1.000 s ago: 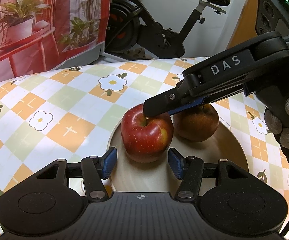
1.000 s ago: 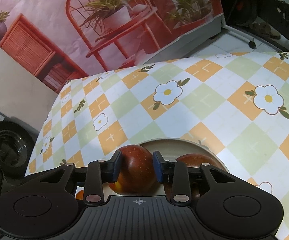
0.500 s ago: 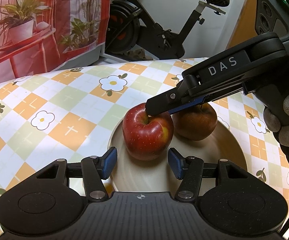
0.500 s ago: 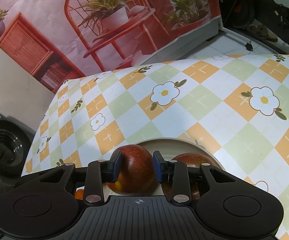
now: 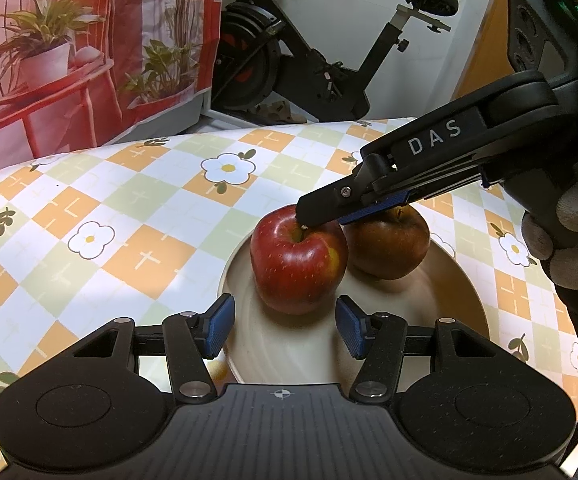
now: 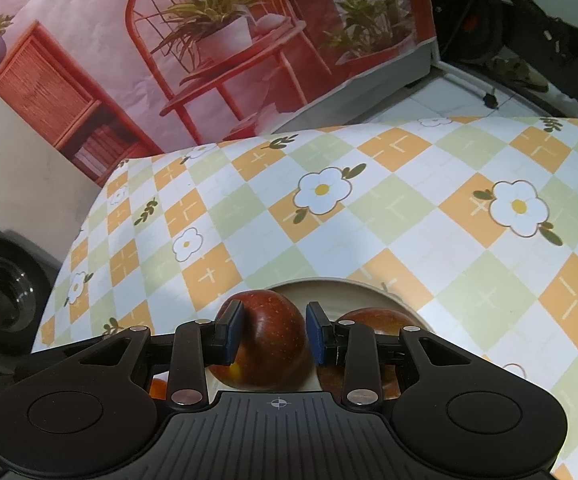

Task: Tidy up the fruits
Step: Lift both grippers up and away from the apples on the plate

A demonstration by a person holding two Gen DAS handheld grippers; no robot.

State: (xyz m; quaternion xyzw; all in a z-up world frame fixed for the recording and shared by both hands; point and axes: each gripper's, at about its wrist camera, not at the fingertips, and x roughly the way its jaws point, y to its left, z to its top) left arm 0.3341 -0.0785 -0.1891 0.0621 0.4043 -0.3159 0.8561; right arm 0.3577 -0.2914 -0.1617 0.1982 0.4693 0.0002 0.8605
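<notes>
A checked floral tablecloth (image 5: 137, 216) spreads beyond both grippers. On it, just ahead of the left gripper (image 5: 285, 326), sits a pale round plate (image 5: 461, 296) holding two apples that touch. The left gripper's blue pads stand wide apart and hold nothing, the red apple (image 5: 295, 264) just beyond them. The right gripper (image 6: 274, 330) reaches in over that apple's top, its pads flanking the fruit; whether they actually press it is hard to tell. The darker apple (image 5: 389, 246) lies to its right.
</notes>
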